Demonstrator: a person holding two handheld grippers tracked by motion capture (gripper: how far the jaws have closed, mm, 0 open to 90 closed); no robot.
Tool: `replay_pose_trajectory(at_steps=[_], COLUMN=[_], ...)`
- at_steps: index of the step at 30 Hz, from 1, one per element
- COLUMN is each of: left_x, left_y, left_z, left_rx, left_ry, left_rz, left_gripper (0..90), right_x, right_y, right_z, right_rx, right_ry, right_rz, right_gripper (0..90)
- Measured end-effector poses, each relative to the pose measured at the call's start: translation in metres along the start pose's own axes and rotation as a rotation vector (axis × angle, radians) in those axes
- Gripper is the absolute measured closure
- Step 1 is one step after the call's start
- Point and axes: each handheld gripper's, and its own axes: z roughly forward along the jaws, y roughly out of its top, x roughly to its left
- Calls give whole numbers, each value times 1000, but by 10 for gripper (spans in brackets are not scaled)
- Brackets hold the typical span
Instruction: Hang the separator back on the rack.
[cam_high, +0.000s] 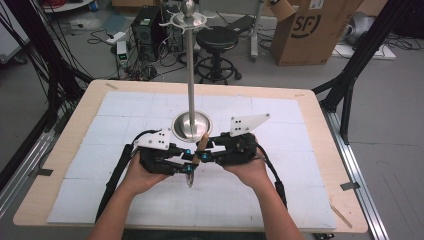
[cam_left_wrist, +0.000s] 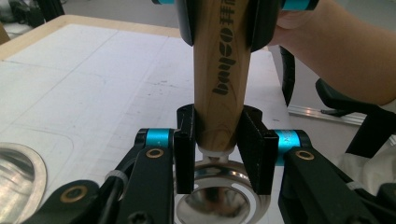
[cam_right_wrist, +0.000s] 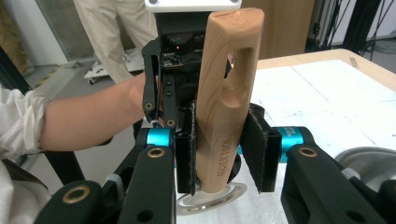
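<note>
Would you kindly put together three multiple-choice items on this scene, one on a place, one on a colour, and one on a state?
1. Where does the metal stand sit?
A. On the floor
B. On the table, just beyond the grippers
C. On the stool

2. What colour is the tool's handle?
A. Light wood
B. Red
C. Black

3. How is the handle held?
A. By the left gripper alone
B. It lies loose on the table
C. By both grippers

Key: 1 B, its round base rests on the white mat past the hands. 2 A, both gripper views show pale wood grain. 3 C, the left gripper and right gripper each clamp it.
</note>
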Motion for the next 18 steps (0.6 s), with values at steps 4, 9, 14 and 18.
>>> replay_pose_trajectory(at_steps=[4,9,14,18], left_x=[1,2,4,8], left_y=[0,0,0,-3], left_z=[-1,-4,-13,-24], left_rx=[-5,19,18,11], left_ry=[14,46,65,115], left_rz=[-14,-31,-34,-63], left_gripper=[639,525,471,378], right_x=[0,0,-2,-6], right_y=[1,6,9,12], right_z=[1,-3,-14,-22], right_rx=[0,-9,-9,-5], right_ry=[-5,-28,-60,-83], right_rz=[4,-2,4,-2], right_gripper=[680,680,680,680])
